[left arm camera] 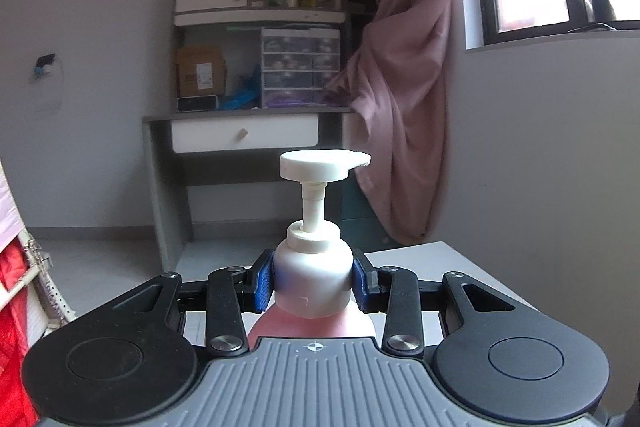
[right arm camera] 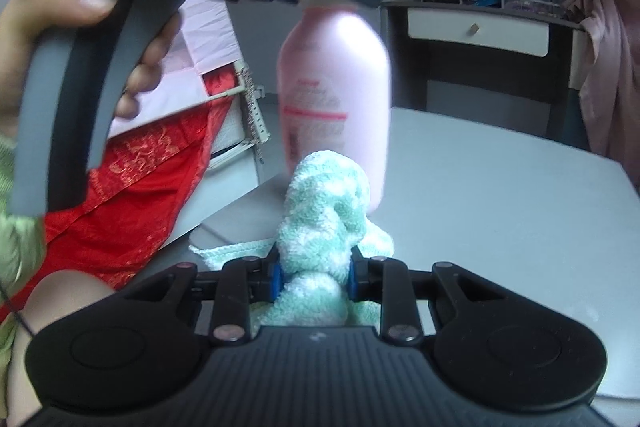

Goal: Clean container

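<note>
— Both tools are loaded: my left gripper (left arm camera: 313, 285) is clamped on the pink bottle's (right arm camera: 334, 83) white collar, my right gripper (right arm camera: 313, 277) is pinching the green towel (right arm camera: 324, 211).

— Why the collar?

— It leaves the body bare for wiping. It's upright over the table (right arm camera: 500, 203), nozzle (left arm camera: 358, 159) pointing right.

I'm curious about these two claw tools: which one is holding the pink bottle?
The left gripper, clamped around the pink pump bottle just under its white pump. The right gripper pinches a green towel.
</note>
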Demonstrator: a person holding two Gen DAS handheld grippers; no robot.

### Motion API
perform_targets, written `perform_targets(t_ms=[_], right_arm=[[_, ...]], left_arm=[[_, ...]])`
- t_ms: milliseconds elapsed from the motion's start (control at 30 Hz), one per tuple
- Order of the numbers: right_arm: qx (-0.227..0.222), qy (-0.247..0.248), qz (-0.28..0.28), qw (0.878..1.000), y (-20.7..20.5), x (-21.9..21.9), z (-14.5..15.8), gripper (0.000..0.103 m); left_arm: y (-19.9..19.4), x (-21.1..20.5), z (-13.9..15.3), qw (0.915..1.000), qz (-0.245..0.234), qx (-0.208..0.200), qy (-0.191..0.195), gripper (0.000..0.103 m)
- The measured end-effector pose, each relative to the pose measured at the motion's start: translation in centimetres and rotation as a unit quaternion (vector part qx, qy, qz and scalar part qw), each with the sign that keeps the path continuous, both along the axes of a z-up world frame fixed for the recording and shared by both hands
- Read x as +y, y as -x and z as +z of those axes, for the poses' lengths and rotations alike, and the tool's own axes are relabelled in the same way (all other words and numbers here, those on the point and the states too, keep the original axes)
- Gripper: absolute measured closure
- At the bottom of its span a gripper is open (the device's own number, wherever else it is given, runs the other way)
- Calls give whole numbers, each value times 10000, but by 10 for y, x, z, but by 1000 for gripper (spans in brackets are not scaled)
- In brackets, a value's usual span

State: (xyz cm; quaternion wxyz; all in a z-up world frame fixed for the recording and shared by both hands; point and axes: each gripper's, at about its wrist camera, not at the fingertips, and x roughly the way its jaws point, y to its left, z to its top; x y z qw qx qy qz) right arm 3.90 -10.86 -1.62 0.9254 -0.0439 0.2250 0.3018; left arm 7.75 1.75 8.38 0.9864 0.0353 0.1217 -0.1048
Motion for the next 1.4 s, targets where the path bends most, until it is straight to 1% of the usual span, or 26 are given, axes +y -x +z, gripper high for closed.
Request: perform_targets(t_ms=[200,300,400,500,700,933,1167,1300,1400], right_arm=[[-402,-51,-62,9992,-10,-10,34,75],[-549,-59,44,9985,-18,-13,50,75],[-601,-18,227,9979,-22,-12,55,75],[-677,107,266,9973,-25,-6,54,75],[-645,121,316,9973,-33,-2,49,75],[-405,193,311,9985,-43,1,35,75],[-74,447,241,9987,-48,6,14,75],[45,569,150,9983,-48,11,4,75],[60,578,77,9983,-45,12,3,75]], left_arm=[[4,12,2,9995,133,-90,269,64],[5,13,0,9993,130,-147,314,64],[7,12,-2,9993,80,-206,314,64],[8,11,-5,9990,34,-283,332,64],[8,10,-10,9988,3,-307,394,64],[9,4,-13,9988,0,-337,351,64],[10,1,-14,9990,-45,-323,317,64],[9,-1,-14,9990,-74,-315,309,64],[9,0,-14,9990,-78,-319,306,64]])
